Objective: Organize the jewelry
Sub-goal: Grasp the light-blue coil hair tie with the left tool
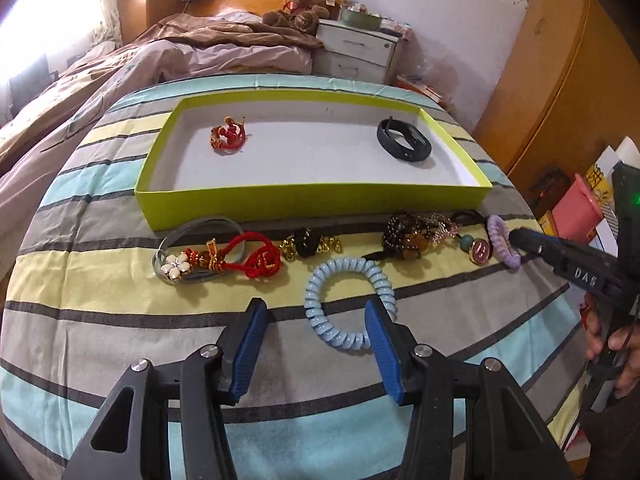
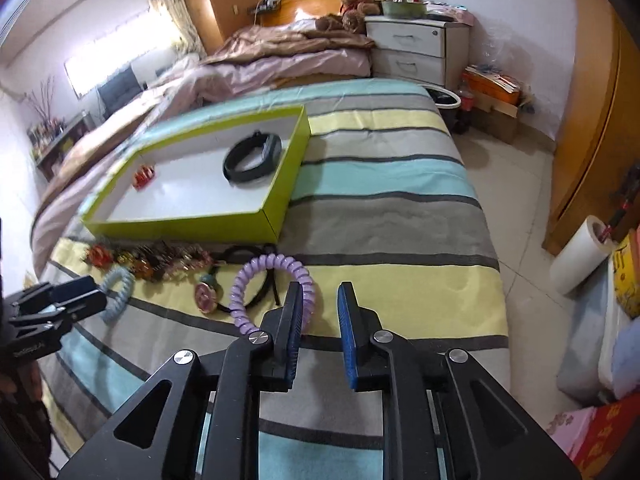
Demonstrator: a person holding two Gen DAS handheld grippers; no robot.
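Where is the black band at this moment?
The black band lies inside the green box, near its right end in the left wrist view, far from the red ornament at the other end.

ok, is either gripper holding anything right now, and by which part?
Nothing held. Left gripper open by the blue coil tie; right gripper open, purple coil tie against one finger, unpinched.

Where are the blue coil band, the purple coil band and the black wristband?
Blue coil band (image 1: pixel 316 280): left wrist view, upper left of its loop.
Purple coil band (image 2: pixel 244 276): right wrist view, left arc.
Black wristband (image 1: pixel 386 144): left wrist view, left side of strap.
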